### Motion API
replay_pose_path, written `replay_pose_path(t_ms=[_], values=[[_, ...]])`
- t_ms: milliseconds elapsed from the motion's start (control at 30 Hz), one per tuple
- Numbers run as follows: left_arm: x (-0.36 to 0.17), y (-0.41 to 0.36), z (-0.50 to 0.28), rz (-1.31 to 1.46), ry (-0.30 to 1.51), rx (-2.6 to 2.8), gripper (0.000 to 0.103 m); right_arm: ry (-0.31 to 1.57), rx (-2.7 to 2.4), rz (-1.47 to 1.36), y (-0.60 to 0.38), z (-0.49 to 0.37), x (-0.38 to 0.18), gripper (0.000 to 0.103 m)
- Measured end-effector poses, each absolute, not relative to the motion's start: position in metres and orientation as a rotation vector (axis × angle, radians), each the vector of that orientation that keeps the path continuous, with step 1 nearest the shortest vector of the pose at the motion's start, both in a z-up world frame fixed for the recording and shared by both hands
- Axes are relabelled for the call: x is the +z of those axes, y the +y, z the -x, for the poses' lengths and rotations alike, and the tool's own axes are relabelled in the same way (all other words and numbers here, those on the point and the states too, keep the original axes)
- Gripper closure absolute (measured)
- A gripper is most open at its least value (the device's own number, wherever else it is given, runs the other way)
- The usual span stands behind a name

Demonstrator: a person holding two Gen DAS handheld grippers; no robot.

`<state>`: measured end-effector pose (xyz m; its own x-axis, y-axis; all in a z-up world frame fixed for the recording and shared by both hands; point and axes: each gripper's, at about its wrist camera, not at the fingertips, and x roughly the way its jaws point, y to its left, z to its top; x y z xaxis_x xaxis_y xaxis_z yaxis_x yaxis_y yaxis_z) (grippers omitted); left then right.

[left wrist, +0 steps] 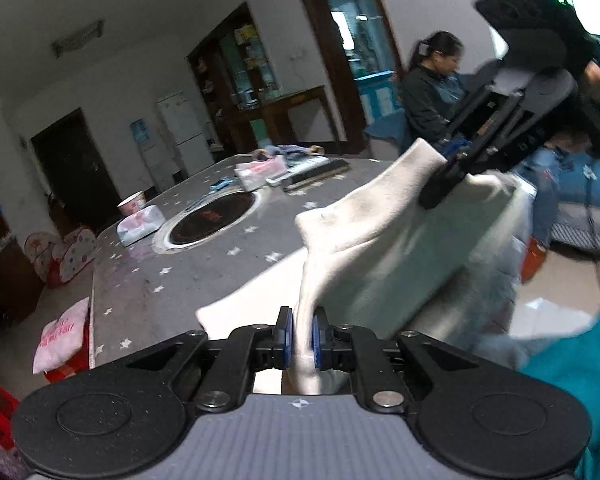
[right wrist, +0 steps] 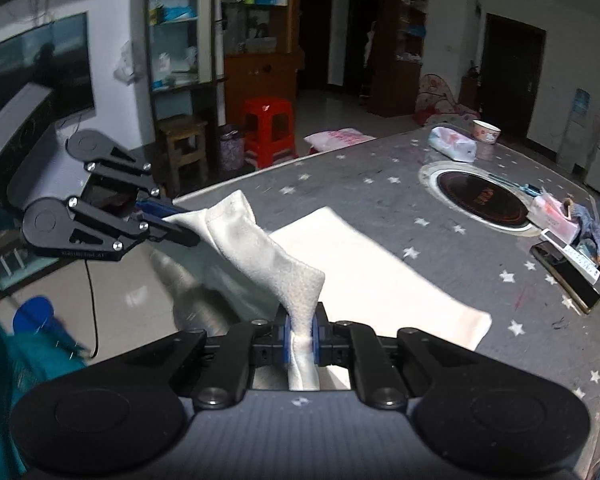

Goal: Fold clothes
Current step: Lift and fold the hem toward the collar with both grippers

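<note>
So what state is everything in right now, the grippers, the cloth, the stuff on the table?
Left gripper: shut on white cloth.
Right gripper: shut on white cloth.
White cloth: near edge lifted, far part lying on table.
Phone: lying flat, screen dark.
Paper cup: upright.

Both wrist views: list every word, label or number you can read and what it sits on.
None can be read.
Pink bag: pink print, blurred.
Induction hob: red mark, illegible.
Left claw: embossed side lettering, too small.
Water dispenser: blue label, blurred.
Tissue pack: print too small.
</note>
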<state>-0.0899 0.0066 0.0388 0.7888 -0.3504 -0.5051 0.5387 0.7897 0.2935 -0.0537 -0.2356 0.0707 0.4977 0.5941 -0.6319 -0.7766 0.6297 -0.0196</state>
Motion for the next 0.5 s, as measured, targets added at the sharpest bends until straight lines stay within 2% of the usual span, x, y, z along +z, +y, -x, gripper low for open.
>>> replay_pose_path(t_ms=[233, 333, 500], values=[[0.044, 0.004, -0.006, -0.420, 0.490, -0.442, 0.092, 0.675, 0.785, 0.305, -0.223, -0.039, 0.077, 0.094], [0.026, 0.001, -0.053, -0.398, 0.561, -0.405, 0.091, 0.724, 0.743, 0.285, -0.215, -0.086, 0.060, 0.094], [-0.015, -0.002, -0.102, -0.383, 0.663, -0.307, 0.083, 0.794, 0.629, 0.282, -0.198, -0.132, 0.006, 0.091]])
